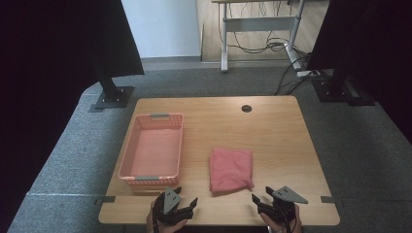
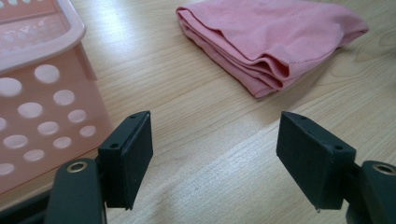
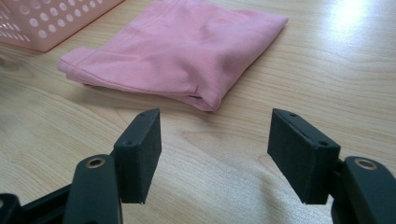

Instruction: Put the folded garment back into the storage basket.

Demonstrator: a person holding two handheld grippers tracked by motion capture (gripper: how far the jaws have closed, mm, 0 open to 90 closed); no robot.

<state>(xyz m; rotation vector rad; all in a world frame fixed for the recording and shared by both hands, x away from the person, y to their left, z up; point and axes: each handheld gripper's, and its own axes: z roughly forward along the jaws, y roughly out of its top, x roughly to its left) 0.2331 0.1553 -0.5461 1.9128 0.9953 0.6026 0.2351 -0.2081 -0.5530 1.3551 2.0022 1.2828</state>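
A folded pink cloth (image 1: 231, 169) lies flat on the wooden table (image 1: 272, 131), right of centre. It shows close ahead in the left gripper view as the pink cloth (image 2: 271, 39) and in the right gripper view as the pink cloth (image 3: 180, 49). A pink perforated basket (image 1: 153, 150) stands to its left with nothing inside. My left gripper (image 1: 185, 199) rests open at the table's front edge, just below the basket's near end. My right gripper (image 1: 261, 196) is open too, just below the cloth's near right corner. Nothing sits between either pair of jaws.
A round cable hole (image 1: 247, 108) is set in the table's far side. Black stand bases (image 1: 113, 97) sit on the grey carpet at both far corners. A desk frame with cables (image 1: 262, 29) stands behind.
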